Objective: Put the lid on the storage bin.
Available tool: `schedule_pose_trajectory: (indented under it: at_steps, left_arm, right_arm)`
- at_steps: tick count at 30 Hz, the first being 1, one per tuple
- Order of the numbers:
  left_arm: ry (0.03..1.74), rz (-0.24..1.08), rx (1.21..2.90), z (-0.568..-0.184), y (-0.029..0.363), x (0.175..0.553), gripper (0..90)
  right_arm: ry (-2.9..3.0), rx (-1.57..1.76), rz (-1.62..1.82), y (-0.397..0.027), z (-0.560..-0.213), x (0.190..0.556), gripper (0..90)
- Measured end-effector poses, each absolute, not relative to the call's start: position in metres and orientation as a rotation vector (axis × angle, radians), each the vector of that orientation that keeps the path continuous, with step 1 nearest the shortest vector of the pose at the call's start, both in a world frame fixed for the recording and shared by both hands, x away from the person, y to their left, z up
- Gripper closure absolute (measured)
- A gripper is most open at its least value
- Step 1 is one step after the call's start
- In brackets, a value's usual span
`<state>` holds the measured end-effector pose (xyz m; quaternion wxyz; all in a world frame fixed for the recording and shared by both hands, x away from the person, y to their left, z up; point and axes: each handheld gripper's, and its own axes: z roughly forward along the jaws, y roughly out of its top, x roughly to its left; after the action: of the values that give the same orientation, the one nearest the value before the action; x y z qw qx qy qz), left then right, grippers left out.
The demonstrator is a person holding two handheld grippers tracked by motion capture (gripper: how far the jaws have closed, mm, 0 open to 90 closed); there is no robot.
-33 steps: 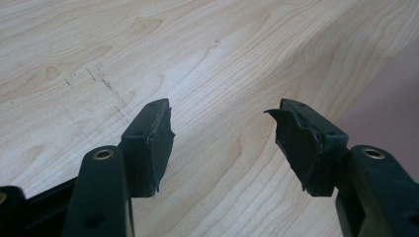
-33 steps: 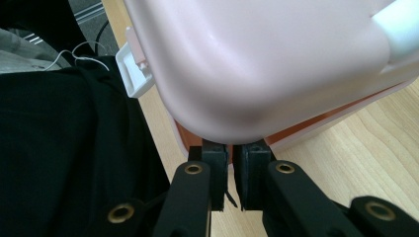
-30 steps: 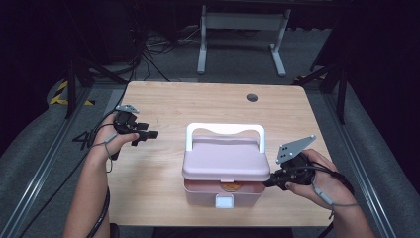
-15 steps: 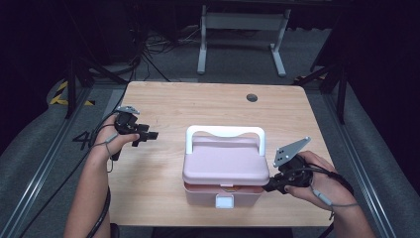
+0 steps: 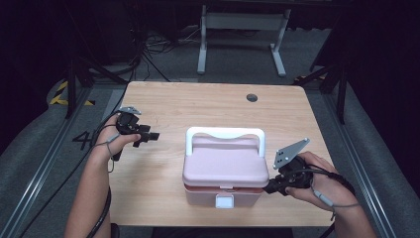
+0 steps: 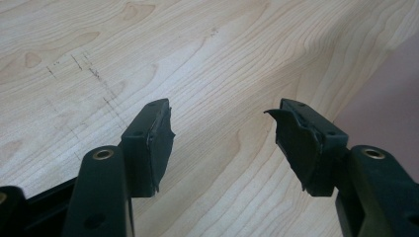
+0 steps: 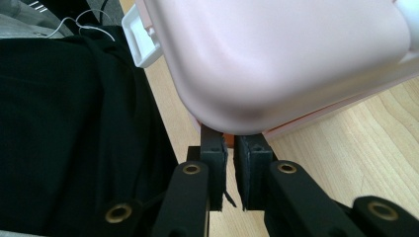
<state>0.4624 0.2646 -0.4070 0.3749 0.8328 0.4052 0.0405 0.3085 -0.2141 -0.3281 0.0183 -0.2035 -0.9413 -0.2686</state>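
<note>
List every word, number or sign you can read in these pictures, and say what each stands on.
"4": a dark mark on the grey floor left of the table, partly hidden by the left gripper's cable; any further characters cannot be told.
No readable text on the pink box, its white latch, or either gripper.

Your wooden table (image 5: pixel 208 109) has a dark round grommet (image 5: pixel 251 97) at its far right. Beyond it, a white metal frame (image 5: pixel 241 22) stands on grey floor, with cables (image 5: pixel 148 54) far left and yellow-black tape (image 5: pixel 62 94) left.
</note>
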Motion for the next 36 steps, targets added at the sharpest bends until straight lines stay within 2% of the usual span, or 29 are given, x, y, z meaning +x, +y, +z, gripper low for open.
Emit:
schedule_pose_trajectory:
  at_steps: [25,36]
  left_arm:
    - [1.027,0.081,2.133,-0.407,0.26,0.465,39.4]
    - [1.044,0.101,2.122,-0.406,0.268,0.457,39.2]
  right_arm:
    - [-2.939,-0.596,-0.732,-0.216,-0.33,0.302,83.7]
    - [-2.928,-0.585,-0.866,-0.228,-0.315,0.302,79.8]
